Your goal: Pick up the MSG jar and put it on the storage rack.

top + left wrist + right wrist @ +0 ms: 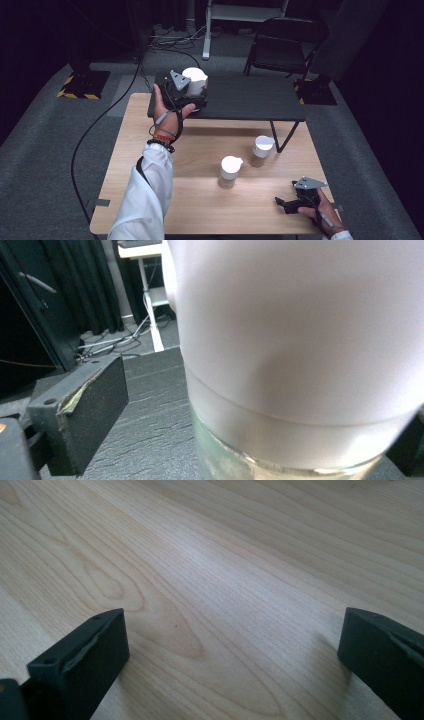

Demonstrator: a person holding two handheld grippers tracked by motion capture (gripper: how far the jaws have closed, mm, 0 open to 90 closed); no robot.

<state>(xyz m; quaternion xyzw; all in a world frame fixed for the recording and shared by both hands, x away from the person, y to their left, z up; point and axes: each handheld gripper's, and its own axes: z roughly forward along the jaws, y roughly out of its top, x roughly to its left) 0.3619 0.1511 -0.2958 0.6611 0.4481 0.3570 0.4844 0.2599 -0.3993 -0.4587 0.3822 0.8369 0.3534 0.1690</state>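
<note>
A glass jar with a white lid (pixel 195 80) stands on the near left corner of a dark low table (pixel 250 102). My left gripper (pixel 196 96) sits around the jar with its jaws open. In the left gripper view the jar (pixel 300 350) looms very close, and the left pad (pixel 92 407) stands apart from it; the other pad is hidden behind the jar. My right gripper (pixel 281 203) rests low at the front right of the wooden table (pixel 200 210). Its jaws (pixel 232 640) are wide open, with only bare wood between them.
Two more white-lidded jars stand on the wooden table, one in the middle (pixel 229 171) and one a little farther right (pixel 261 150). A black folding chair (pixel 285 45) stands behind the dark table. A black cable (pixel 85 140) runs across the grey floor on the left.
</note>
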